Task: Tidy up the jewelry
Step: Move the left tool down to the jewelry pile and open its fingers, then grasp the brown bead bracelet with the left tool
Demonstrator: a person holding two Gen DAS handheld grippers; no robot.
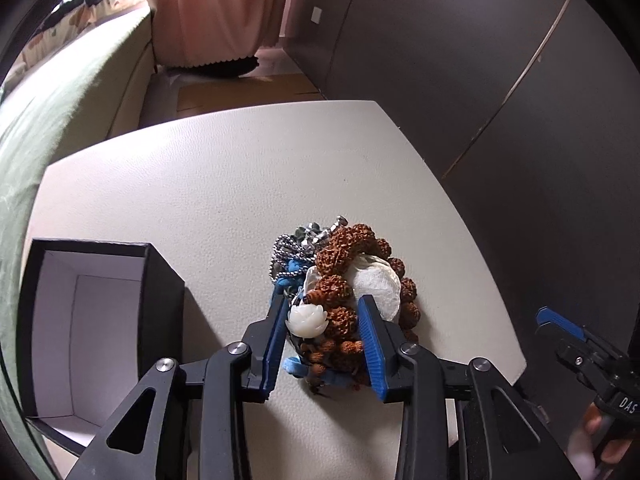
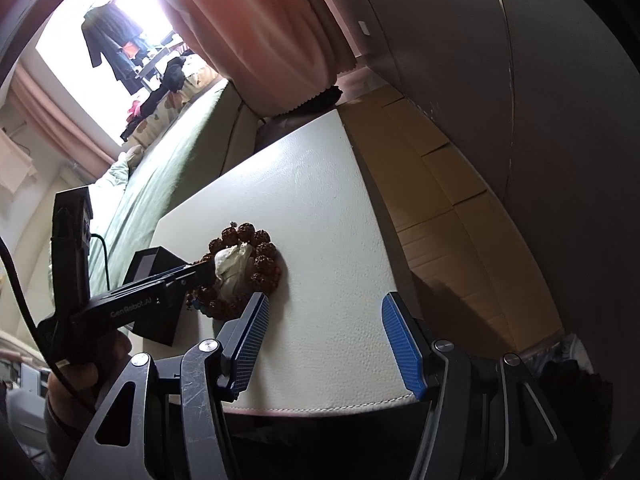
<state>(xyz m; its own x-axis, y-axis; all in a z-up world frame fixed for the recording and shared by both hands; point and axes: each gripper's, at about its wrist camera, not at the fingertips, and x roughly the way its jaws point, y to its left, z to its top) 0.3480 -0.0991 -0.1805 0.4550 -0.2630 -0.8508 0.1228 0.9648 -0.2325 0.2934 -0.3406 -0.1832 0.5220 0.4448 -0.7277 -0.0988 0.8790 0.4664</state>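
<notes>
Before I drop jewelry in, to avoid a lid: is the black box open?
Open: the black box shows no lid, and its white interior is visible and empty.

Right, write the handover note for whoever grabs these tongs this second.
Left tongs: closing around the near side of the jewelry pile, blue pads either side of the brown seed-bead bracelet and white lotus bead; firm grip cannot be confirmed.
Right tongs: open, empty, hovering over the near edge of the white table, to the right of the pile.
Black box: open, white interior, nothing seen inside, left of the pile.
Done: nothing boxed yet.
Left: lift the pieces from the pile, likely into the box, including the metal chain and blue cord.
</notes>
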